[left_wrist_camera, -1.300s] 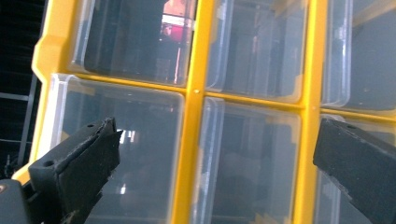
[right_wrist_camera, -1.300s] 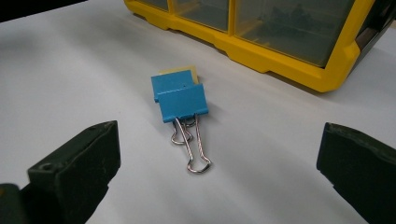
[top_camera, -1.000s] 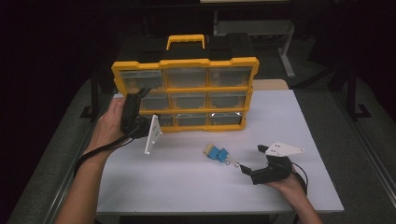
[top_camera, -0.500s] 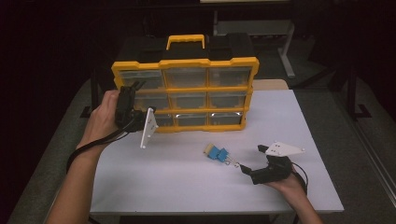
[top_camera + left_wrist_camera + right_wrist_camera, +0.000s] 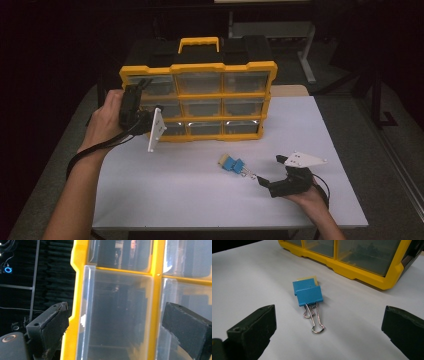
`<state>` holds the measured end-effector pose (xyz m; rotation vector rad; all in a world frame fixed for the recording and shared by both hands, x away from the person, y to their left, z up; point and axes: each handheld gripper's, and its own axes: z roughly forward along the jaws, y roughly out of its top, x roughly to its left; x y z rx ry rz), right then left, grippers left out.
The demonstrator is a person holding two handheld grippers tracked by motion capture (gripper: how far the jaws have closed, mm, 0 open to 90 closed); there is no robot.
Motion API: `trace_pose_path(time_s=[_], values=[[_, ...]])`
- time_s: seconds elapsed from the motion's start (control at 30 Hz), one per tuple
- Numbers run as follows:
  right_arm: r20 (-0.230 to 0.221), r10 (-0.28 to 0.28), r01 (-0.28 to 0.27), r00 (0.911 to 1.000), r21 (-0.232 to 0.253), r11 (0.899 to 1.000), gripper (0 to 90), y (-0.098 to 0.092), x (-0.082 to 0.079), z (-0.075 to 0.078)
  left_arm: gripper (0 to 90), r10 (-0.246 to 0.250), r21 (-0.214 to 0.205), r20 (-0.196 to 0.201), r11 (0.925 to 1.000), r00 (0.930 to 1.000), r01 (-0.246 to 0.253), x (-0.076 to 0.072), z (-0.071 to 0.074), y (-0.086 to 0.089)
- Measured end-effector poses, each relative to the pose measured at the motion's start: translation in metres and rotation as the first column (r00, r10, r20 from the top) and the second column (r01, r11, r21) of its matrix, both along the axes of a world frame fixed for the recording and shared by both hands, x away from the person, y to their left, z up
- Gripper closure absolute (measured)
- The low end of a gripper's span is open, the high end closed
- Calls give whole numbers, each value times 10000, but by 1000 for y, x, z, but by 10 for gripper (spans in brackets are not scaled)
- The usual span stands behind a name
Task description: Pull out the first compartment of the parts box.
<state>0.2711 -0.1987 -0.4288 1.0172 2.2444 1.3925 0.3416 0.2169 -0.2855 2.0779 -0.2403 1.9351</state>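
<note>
One yellow organizer (image 5: 197, 100), nine clear drawers, stands far-centre on the table (image 5: 165, 190). Two blue binder clips (image 5: 233, 164) lie near-right, overlapping a yellowish piece, partly hidden. Left gripper (image 5: 141, 86) at top-left drawer (image 5: 115, 315), jaws just closing slightly, ungripped. Right gripper (image 5: 258, 178) spread, empty.

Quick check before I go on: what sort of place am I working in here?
Probably a lab or recording studio, not a home. A white table stands in a dark, black-walled room; a yellow drawer organizer stands upright on it, blue binder clips lie in front, and metal framing shows behind.
</note>
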Motion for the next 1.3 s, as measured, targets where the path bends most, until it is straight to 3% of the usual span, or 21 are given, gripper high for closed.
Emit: trace_pose_path(time_s=[0.7, 1.3], values=[[-7, -17, 17, 10000, 4, 10000, 0, 0, 0, 0, 315, 438, 62, 548, 9990, 9975, -443, 1, 13, 4], [-3, -15, 15, 10000, 12, 10000, 0, -1, 0, 0, 521, 763, 116, 625, 9969, 9951, -772, 6, 17, 3]])
